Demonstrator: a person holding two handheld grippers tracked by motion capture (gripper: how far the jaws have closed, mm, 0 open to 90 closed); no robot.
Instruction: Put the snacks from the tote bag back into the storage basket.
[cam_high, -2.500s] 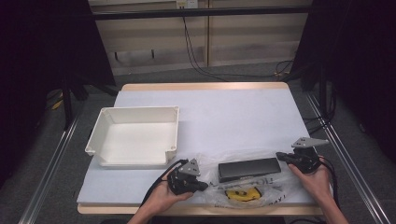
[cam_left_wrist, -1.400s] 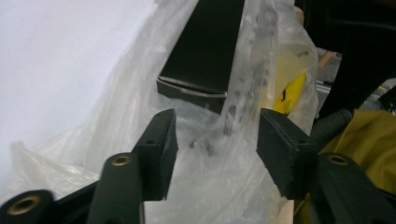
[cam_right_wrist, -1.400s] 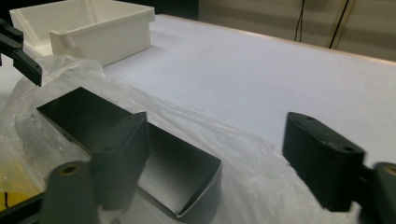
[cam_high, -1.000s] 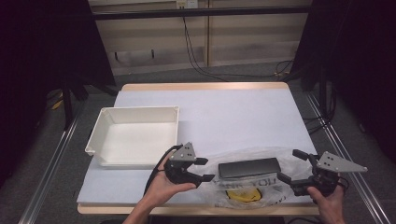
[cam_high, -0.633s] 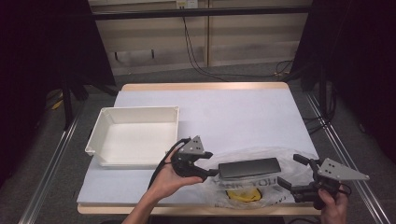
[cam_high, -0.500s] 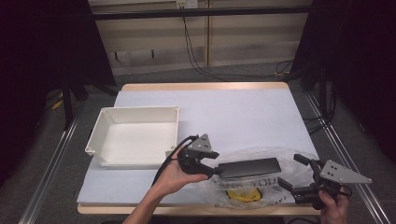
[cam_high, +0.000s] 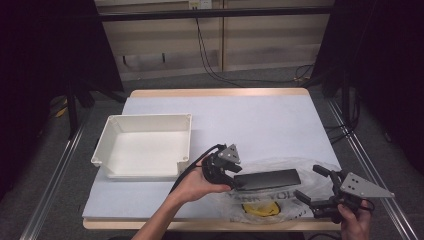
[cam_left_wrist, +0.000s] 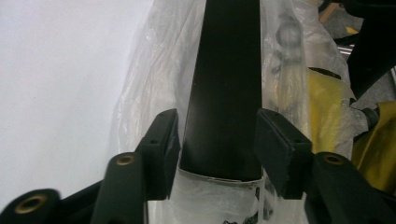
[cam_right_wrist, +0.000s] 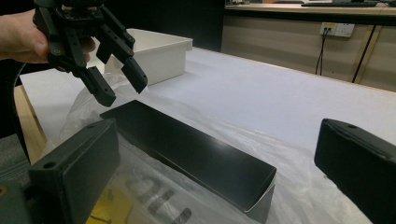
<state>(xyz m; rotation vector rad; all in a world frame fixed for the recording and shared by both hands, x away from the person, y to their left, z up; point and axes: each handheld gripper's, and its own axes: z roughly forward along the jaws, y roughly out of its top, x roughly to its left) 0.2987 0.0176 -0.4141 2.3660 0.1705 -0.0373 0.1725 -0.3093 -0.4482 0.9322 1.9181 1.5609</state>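
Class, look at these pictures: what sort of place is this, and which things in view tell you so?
Probably a lab or recording workspace, not a home. A bare white table stands between dark curtains, with cables and a wall socket behind it. A person works with a hand-held claw at a black box lying on a plastic bag.

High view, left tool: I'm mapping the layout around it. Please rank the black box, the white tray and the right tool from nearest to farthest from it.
1. Black box: just to the right of the left tool, its near end between the jaws.
2. White tray: to the left, on the table's left half.
3. Right tool: farthest, at the table's right front corner.
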